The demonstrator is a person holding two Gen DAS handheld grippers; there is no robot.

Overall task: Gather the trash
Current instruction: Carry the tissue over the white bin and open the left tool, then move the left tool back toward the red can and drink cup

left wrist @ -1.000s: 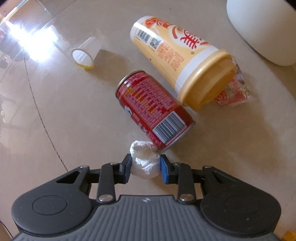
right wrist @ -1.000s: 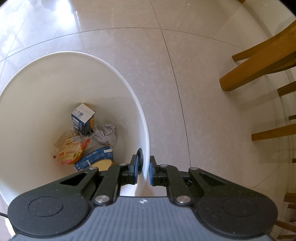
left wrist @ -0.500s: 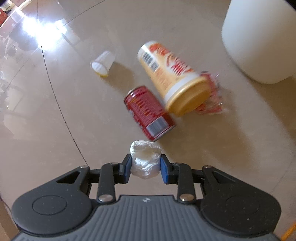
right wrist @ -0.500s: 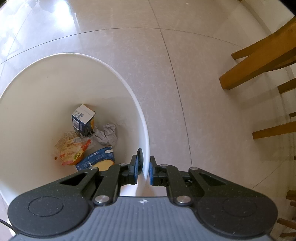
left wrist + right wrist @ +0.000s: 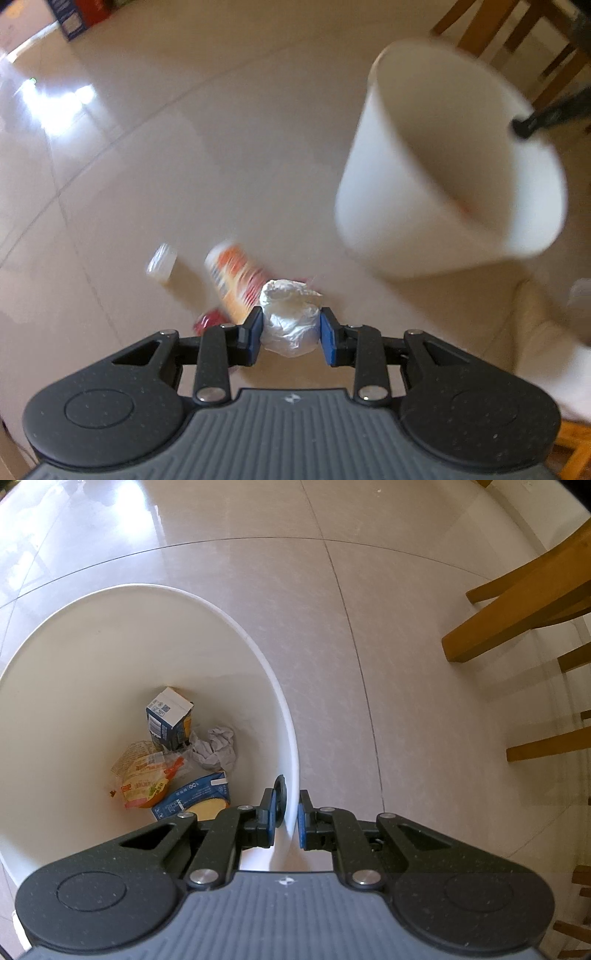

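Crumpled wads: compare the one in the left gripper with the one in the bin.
The white wad is clamped between the left gripper's pads, above the floor; the grey wad lies loose on the bottom of the bin among cartons and wrappers. The white wad looks bright, glossy and tightly balled; the grey wad looks duller and more loosely crumpled. Both are crumpled scraps of trash.

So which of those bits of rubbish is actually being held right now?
The crumpled white paper ball, pinched between the left tool's blue pads. The big yellow cup, red can and small clear cup lie on the floor.
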